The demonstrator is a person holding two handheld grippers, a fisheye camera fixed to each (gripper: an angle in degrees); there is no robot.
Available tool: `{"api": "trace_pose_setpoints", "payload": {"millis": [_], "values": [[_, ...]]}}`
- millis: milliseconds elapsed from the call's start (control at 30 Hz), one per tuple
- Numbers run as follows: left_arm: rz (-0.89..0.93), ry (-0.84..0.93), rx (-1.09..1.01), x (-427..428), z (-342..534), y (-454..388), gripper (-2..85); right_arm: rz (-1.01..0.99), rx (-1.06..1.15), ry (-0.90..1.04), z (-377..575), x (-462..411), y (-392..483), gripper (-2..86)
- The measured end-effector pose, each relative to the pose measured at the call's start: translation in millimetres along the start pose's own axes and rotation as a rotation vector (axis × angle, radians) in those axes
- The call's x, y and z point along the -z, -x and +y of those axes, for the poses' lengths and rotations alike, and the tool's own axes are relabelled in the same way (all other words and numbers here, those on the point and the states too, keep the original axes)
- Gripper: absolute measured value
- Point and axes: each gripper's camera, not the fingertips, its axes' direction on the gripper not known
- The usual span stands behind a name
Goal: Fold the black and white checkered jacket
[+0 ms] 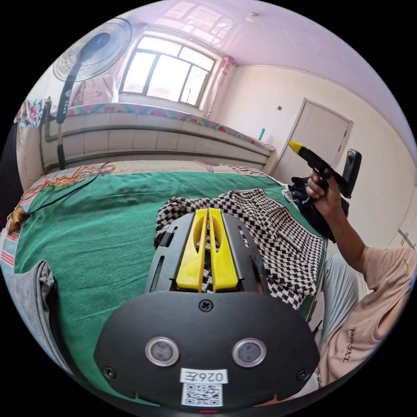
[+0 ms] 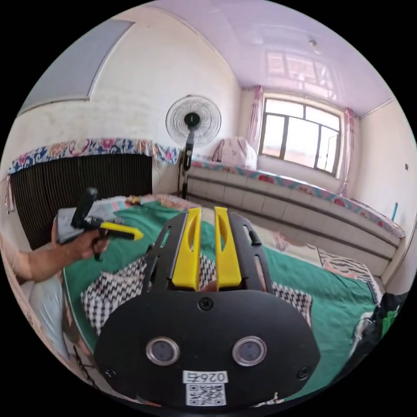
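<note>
Spreading across the room, a bed with a green cover carries the checkered jacket, folded into a heap near its edge. The left tool hovers above the jacket, jaws together on nothing. The right tool is raised in the air, jaws slightly parted, empty.

A bed covered by a green sheet is seen in the left gripper view. The crumpled black and white checkered jacket is laid on it toward 3 o'clock, a grey garment at 8 o'clock, and a dark cord at 10 o'clock.
</note>
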Motion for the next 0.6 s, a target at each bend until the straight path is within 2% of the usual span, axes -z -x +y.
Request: {"api": "trace_pose_setpoints", "payload": {"millis": [233,300,367,400,467,600], "values": [[0.018,0.229,-0.174,-68,-6,-76,-1.0,-0.161,0.077,0.508,155,4,31,-0.8],[-0.016,0.410,-0.234,-106,-1,-90,-1.0,-0.223,0.115,0.596,186,-10,43,-0.9],[-0.031,0.549,-0.243,-136,7,-91,-1.0,-0.281,0.147,0.779,215,-38,56,-0.9],[-0.020,0.502,-0.233,-131,7,-88,-1.0,-0.247,0.180,0.764,223,-43,60,-0.9],[0.016,0.523,-0.188,-129,3,-81,-1.0,-0.225,0.247,0.738,227,-41,62,-0.9],[-0.002,0.490,-0.153,-105,-3,-80,-1.0,-0.234,0.175,0.745,230,-47,44,-1.0]]}}
